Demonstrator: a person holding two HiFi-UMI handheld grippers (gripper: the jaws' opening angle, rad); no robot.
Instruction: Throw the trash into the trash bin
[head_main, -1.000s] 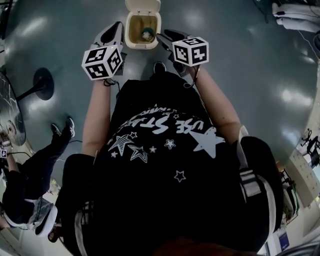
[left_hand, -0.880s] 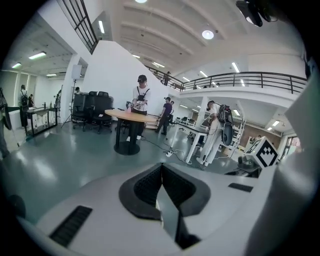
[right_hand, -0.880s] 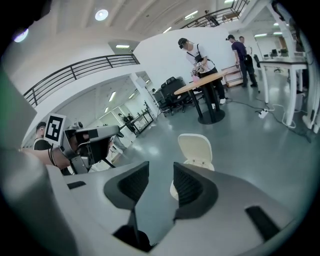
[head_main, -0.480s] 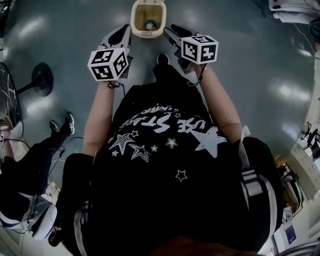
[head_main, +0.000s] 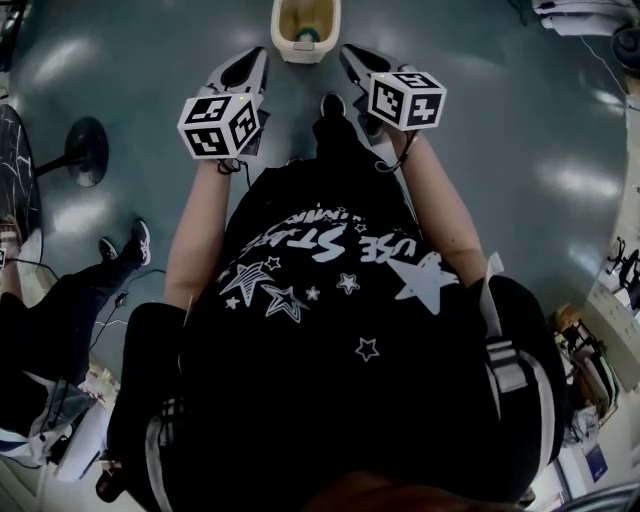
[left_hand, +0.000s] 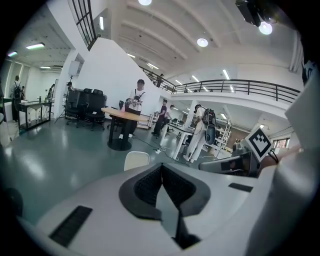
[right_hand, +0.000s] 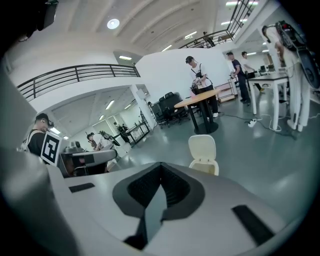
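Head view first: I look steeply down at a cream plastic trash bin (head_main: 283, 38), a rounded-corner box standing open on the glossy grey-green floor (head_main: 500, 130) at the far edge. A small teal scrap of trash (head_main: 308, 35) lies inside it. The left gripper (head_main: 262, 55) and right gripper (head_main: 346, 50), both smooth pale-grey shells, point toward the bin from the near side, one on each side of it and neither over its mouth. Each carries a white cube with black square markers (head_main: 220, 125).

Left gripper view: the dark ribbed pads (left_hand: 150, 185) meet at their tips in a closed wedge, with nothing between them. Beyond the tips only the bin's rounded cream lid (left_hand: 136, 160) shows, and further off a round wooden table (left_hand: 122, 115).

Right gripper view: these jaws have just been closing and now sit together, pads (right_hand: 175, 187) touching, and I see nothing caught between them. The bin (right_hand: 206, 167) stands just right of the tips, its lid upright.
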